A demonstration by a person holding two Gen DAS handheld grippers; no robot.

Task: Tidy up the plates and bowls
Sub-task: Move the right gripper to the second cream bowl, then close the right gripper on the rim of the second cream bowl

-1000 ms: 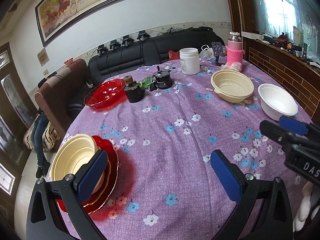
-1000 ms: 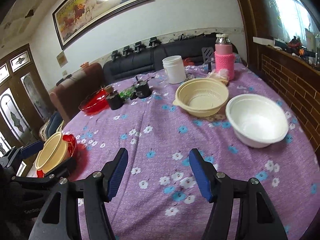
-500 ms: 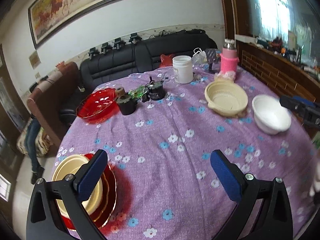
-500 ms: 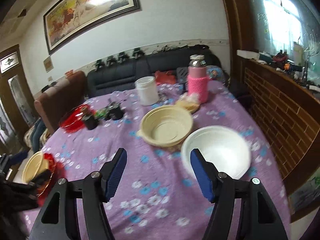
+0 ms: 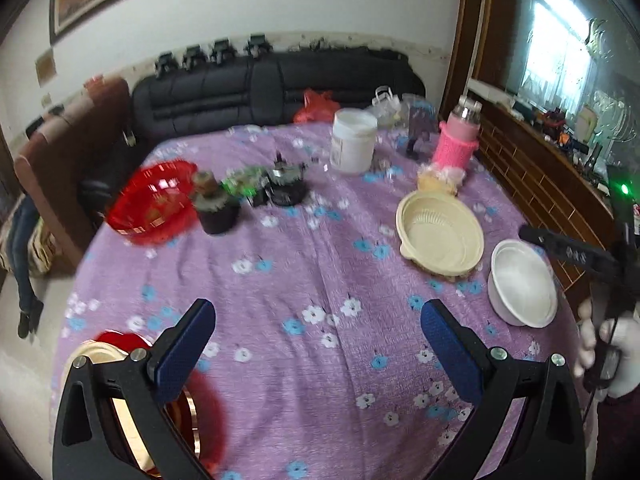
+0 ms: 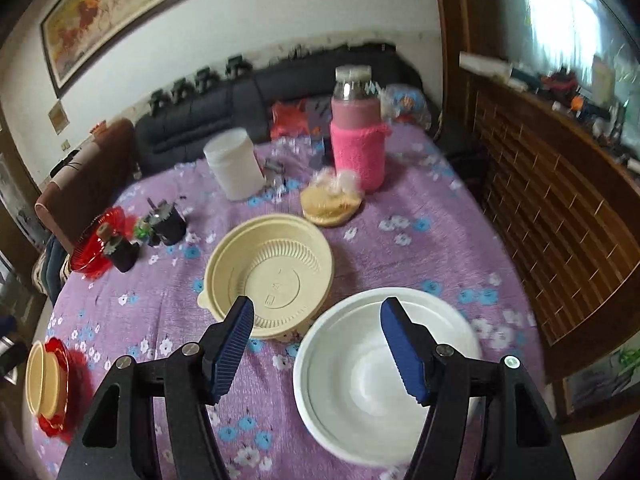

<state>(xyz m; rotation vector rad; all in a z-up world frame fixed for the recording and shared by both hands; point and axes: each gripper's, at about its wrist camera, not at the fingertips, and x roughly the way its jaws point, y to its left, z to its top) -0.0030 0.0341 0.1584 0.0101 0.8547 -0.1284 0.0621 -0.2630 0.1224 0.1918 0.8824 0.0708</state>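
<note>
1. The right gripper [image 6: 316, 344] has its blue ribbed pads spread wide with nothing between them. It hangs over the near rim of the white bowl [image 6: 384, 376], which is smooth, round and empty.
2. The left gripper [image 5: 316, 344] is also wide open and empty, above the purple flowered tablecloth [image 5: 304, 272].
3. Just beside the white bowl sits a cream plastic bowl [image 6: 272, 272], ridged inside, with small moulded marks on its base that are too small to read; it holds nothing.
4. At the table's near left edge, a cream bowl [image 6: 40, 380] is nested on a red plate stack [image 6: 56, 392].
5. Farther off stand a red translucent dish [image 5: 154, 204], a white lidded tub [image 6: 234, 164], and a bottle in a pink knitted sleeve [image 6: 358, 140].
6. A small bagged dish [image 6: 332, 198] lies in front of the bottle; its contents are unclear.
</note>
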